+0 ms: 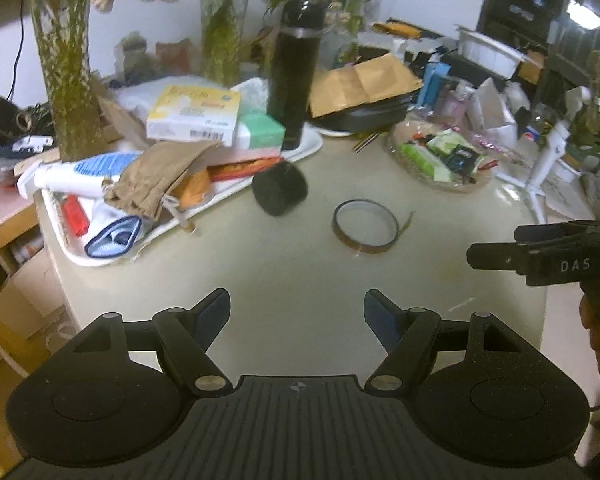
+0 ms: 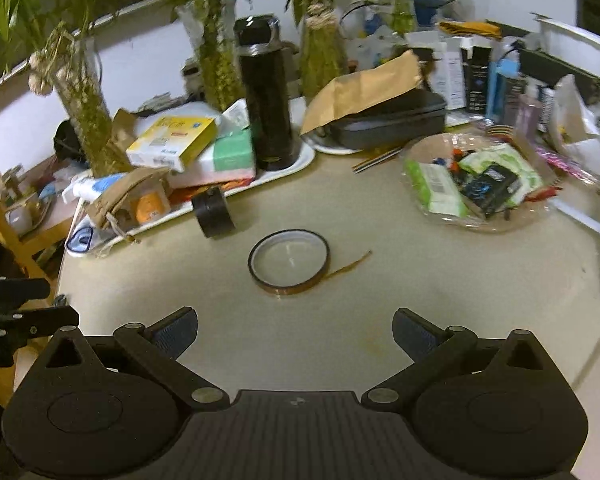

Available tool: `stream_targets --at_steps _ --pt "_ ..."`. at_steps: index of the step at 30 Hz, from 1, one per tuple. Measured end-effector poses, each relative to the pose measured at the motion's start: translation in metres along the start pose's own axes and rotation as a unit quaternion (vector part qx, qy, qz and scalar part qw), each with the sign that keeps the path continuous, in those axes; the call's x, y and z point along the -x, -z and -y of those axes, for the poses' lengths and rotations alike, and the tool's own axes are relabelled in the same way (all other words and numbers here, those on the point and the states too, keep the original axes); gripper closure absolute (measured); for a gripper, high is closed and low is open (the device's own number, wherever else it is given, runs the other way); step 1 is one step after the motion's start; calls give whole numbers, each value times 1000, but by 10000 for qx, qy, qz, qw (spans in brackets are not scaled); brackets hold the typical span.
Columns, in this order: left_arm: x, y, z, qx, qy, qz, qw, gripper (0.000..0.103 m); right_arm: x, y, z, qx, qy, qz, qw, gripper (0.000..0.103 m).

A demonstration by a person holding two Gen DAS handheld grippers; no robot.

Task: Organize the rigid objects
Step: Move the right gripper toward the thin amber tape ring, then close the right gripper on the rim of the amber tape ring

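Surface (image 2: 380, 312), pale beige, takes up most of both views, bare in the middle w/ clutter round the back edge. White tray (image 2: 306, 162) at back left is piled w/ boxes, a tube and a tan pouch (image 1: 160, 176); a tall black flask (image 2: 266, 100) stands upright on its right end. Clear dish (image 2: 512, 222) of packets sits at right, well apart from the tray. Left gripper (image 1: 297, 312) and right gripper (image 2: 295, 330) both hang over bare surface, fingers spread, nothing between them. Black tape roll (image 2: 213, 210) stands on edge just beside the tray's front rim. Amber tape roll (image 2: 289, 265) lies flat near centre, loose end trailing right, ahead of both grippers, touching neither.
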State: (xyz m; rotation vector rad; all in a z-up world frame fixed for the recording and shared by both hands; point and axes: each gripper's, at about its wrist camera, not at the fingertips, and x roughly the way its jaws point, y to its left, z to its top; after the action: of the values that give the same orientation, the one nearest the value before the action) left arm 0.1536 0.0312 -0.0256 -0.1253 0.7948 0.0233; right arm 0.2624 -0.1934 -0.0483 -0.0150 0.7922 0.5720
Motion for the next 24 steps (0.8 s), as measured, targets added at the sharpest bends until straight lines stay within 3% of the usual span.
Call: stream_targets --at_steps 6,24 --pt "-2 -1 -6 74 -133 -71 9999 29 -22 -4 -3 239 -92 -120 9996 0" --pt "-17 4 5 -199 141 -615 9978 29 -110 -24 1 721 -403 -494 9954 0"
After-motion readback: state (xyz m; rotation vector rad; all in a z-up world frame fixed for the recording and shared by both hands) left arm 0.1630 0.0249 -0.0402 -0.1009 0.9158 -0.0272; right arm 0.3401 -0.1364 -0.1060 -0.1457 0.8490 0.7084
